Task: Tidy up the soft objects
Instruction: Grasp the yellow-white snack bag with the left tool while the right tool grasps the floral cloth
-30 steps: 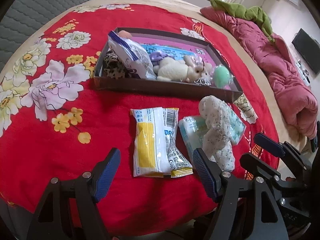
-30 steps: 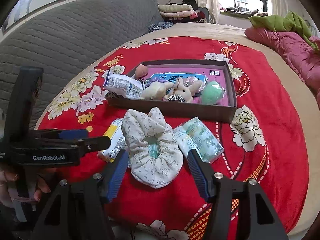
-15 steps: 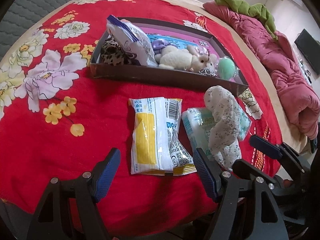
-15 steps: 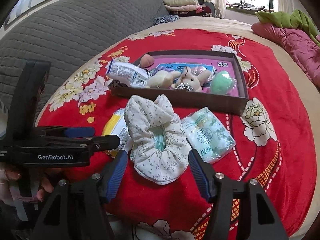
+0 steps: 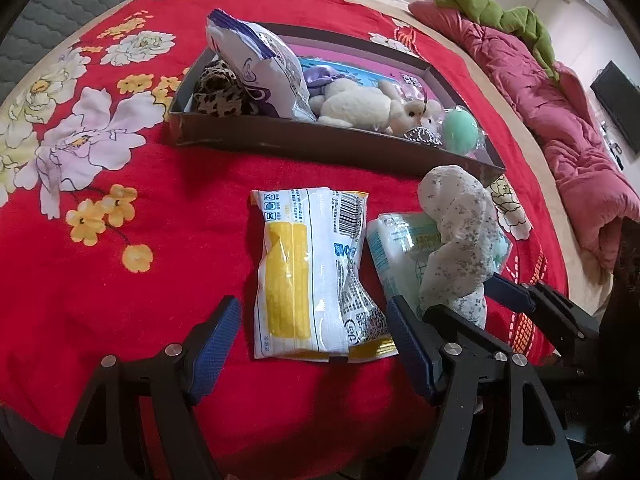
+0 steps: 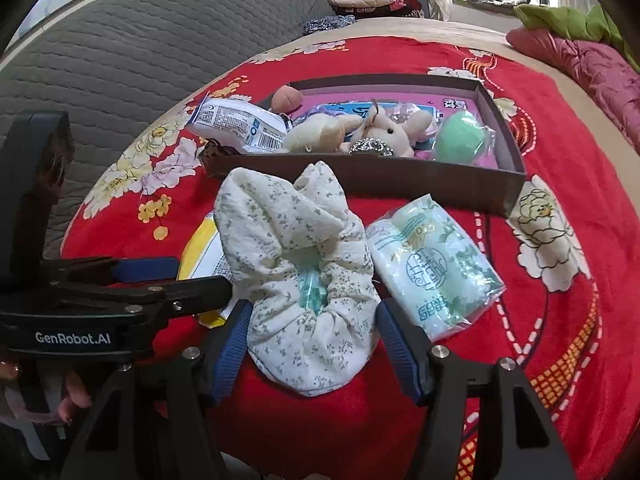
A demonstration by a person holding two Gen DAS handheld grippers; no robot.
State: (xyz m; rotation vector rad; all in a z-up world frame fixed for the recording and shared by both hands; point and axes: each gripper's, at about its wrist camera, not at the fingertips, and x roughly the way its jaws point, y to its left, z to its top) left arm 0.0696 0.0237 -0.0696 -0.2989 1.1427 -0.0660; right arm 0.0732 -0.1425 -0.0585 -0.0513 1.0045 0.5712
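Both tongs pointed steeply down at the red flowered bedspread [image 5: 100, 272]. The left tongs [image 5: 314, 348] stood released, their blue pads either side of the near end of a white-and-yellow plastic snack packet [image 5: 308, 276] at lower centre of the left view, not pressing it. The right tongs [image 6: 310, 346] were spread wide around the near end of a cream floral fabric scrunchie [image 6: 296, 264] at centre of the right view; whether the pads touched it I could not tell. A pale green tissue pack [image 6: 432, 264] lay just right of the scrunchie. Beyond, in the upper half of the frame, a shallow brown cardboard box [image 6: 372, 180] held a cream plush rabbit [image 6: 384, 128], a mint-green ball [image 6: 460, 138] and a white-and-purple snack bag [image 5: 260, 68].
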